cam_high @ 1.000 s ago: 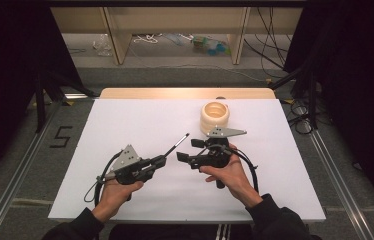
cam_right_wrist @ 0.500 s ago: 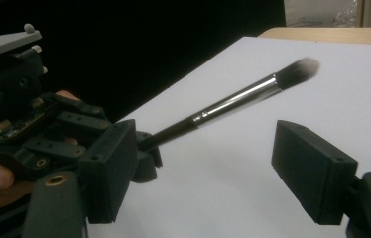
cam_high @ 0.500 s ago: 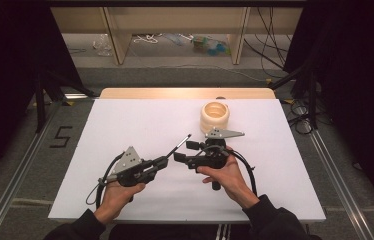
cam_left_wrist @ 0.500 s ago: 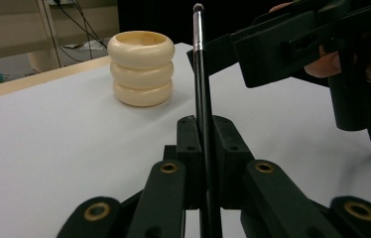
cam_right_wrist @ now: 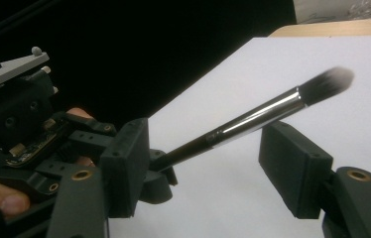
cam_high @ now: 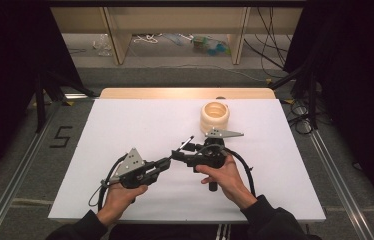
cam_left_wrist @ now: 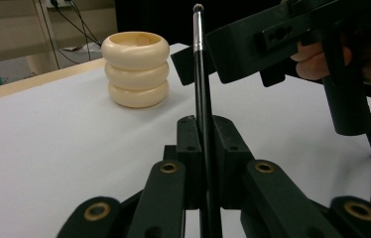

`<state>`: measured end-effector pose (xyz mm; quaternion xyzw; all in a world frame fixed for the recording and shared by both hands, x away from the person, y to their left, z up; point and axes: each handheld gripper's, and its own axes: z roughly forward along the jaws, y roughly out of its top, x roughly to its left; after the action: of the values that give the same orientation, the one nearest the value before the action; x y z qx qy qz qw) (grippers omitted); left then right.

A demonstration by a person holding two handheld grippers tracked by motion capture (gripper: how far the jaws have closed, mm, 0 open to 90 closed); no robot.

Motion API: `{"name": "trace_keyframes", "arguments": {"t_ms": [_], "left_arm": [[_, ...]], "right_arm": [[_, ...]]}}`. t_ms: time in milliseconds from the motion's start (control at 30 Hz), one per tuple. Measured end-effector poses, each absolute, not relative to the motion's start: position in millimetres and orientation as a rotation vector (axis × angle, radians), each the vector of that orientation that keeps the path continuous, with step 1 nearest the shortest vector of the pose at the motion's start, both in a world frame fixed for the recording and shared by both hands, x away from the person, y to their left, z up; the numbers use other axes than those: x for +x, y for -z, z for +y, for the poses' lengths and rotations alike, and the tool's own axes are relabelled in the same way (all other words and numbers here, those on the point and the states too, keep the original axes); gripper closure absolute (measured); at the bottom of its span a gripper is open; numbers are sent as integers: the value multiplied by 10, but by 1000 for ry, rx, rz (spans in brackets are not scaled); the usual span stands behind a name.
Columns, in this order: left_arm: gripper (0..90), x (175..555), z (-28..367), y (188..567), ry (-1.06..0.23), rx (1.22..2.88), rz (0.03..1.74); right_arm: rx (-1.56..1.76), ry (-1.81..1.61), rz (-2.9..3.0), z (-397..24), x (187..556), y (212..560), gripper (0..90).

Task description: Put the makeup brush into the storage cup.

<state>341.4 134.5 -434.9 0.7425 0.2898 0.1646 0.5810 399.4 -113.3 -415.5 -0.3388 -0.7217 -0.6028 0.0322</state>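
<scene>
**Brush handed across mid-table**

The left gripper [cam_high: 166, 163] was clamped tight on the black handle of a makeup brush [cam_left_wrist: 199, 74], whose silver ferrule and soft tip rose toward the far side of the white table [cam_high: 125, 125]. The right gripper [cam_right_wrist: 208, 168] stood with its jaws apart on either side of the brush — they had just been closing, and neither pad pressed on it yet. A cream ribbed holder [cam_high: 215, 116] sat just beyond the right gripper, near the far edge. The one legible mark was a "5" [cam_high: 61, 136] on the floor, left of the table. The table's left half and near edge lay bare — ample room there.
</scene>
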Motion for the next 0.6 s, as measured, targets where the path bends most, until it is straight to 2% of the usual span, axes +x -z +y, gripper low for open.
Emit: {"name": "trace_keyframes", "arguments": {"t_ms": [600], "left_arm": [[831,3405,1323,4350,-391,1736,645]], "right_arm": [[-1049,1862,-2145,-1127,3989,4165,496]]}}
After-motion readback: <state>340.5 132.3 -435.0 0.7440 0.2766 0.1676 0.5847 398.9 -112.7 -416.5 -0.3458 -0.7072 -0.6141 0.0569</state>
